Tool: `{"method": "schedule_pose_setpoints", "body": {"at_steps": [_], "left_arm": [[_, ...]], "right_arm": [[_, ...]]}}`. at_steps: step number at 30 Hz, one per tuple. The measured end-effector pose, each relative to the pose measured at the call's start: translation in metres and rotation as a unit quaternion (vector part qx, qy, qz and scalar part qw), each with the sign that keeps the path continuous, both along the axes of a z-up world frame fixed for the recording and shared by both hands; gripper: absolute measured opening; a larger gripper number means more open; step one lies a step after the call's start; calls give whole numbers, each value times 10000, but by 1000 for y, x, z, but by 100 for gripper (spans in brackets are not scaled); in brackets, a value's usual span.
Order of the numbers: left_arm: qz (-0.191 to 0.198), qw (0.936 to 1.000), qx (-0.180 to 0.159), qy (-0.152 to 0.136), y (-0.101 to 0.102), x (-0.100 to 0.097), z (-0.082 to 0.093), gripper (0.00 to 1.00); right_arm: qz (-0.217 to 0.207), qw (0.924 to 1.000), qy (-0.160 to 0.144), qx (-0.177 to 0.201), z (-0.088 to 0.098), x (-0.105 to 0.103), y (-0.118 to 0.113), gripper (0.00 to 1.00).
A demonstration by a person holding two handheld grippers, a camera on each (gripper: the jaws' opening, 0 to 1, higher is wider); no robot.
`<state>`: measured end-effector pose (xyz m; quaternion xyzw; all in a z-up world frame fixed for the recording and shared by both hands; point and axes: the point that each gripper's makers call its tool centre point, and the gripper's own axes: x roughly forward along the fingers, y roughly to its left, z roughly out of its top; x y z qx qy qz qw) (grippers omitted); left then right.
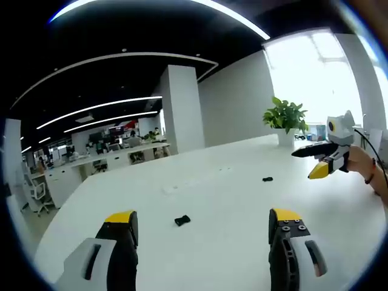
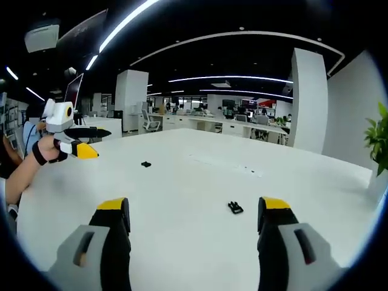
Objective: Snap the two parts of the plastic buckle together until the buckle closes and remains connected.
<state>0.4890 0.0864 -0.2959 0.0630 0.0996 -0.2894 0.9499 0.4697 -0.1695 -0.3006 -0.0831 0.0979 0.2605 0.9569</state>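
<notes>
Two small black buckle parts lie apart on the white table (image 1: 230, 242). One buckle part (image 1: 182, 220) rests just ahead of my left gripper (image 1: 203, 217), between its wide-open yellow-tipped jaws and nearer the left one. It appears farther off as a small dark piece (image 2: 145, 163) in the right gripper view. The other buckle part (image 1: 267, 179) lies farther right on the table. This second part (image 2: 235, 208) sits just ahead of my right gripper (image 2: 194, 204), inside its right jaw. Both grippers are open, hold nothing, and hover above the table.
A hand holds the right gripper (image 1: 324, 160) above the table's right side, and the left gripper (image 2: 73, 145) hangs at the left. A potted plant (image 1: 285, 118) stands at the far table edge. Office desks, chairs and white pillars (image 1: 182, 109) lie beyond.
</notes>
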Motion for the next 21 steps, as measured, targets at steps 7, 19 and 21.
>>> {"method": "schedule_pose_setpoints", "body": {"at_steps": [7, 19, 21], "left_arm": [[5, 10000, 8, 2, 0, 0, 0, 90], [0, 10000, 18, -3, 0, 0, 0, 90], [11, 10000, 8, 5, 0, 0, -1, 90]], "right_arm": [[19, 10000, -2, 5, 0, -2, 1, 87], [2, 10000, 14, -22, -2, -4, 2, 87], [11, 10000, 19, -36, -2, -4, 2, 87]]}}
